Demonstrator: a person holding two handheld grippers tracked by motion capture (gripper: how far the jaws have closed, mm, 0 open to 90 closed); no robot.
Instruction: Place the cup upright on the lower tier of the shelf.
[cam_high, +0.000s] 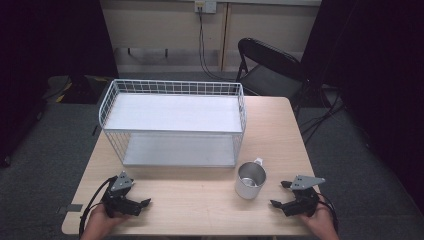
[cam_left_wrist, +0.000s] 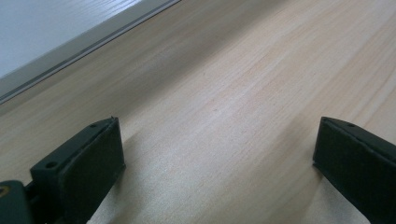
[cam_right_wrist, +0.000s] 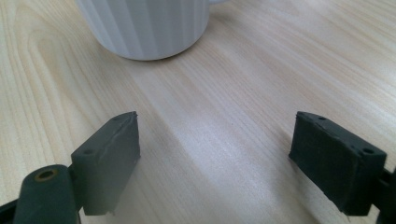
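At the near edge of the wooden table (cam_high: 200, 200), a person holds one gripper in each hand. The left gripper (cam_high: 141, 206) rests low at the near left part, its jaws spread wide apart with only bare wood between them, as the left gripper view confirms. The right gripper (cam_high: 280, 194) is at the near right part, also with jaws wide apart and holding nothing. Just beside it, a little farther toward the middle, stands the metal mug (cam_high: 250, 180), upright, not touched by any jaw. In the right gripper view the mug (cam_right_wrist: 144, 25) is ahead of the jaws. Behind the mug stands the white wire rack (cam_high: 172, 120), with two shelves, at the far side of the table
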